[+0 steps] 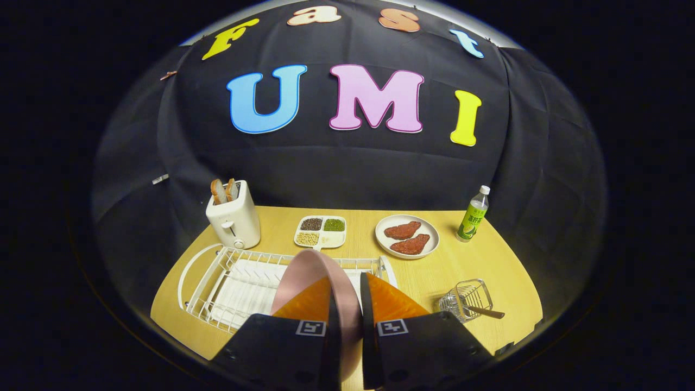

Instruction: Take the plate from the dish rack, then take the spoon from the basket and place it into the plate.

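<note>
Black cloth walls enclose a pale wooden table, on which the whole arrangement stands. Gripper: seen from behind along its two fingers, which are drawn close together and press on either face of the pink plate; the plate stands on edge between them, its rim rising just ahead of the fingertips and over the near side of the dish rack. Dish rack: a white wire frame with a curved handle at its far-left end and a white ribbed tray beneath the wires; whether the plate's lower edge touches the rack cannot be told, since the fingers hide it. Basket: a small wire holder lying on the table to the right of the fingers, well apart from the rack, with the spoon resting in it, its handle projecting to the right past the basket's rim. Toaster: white, behind the rack's left end, with two slices of bread standing in its slots. Divided dish: four compartments of grains and beans, just beyond the rack. Round plate: two reddish pieces of meat, right of the divided dish. Bottle: upright with a green label, near the table's far-right edge.
</note>
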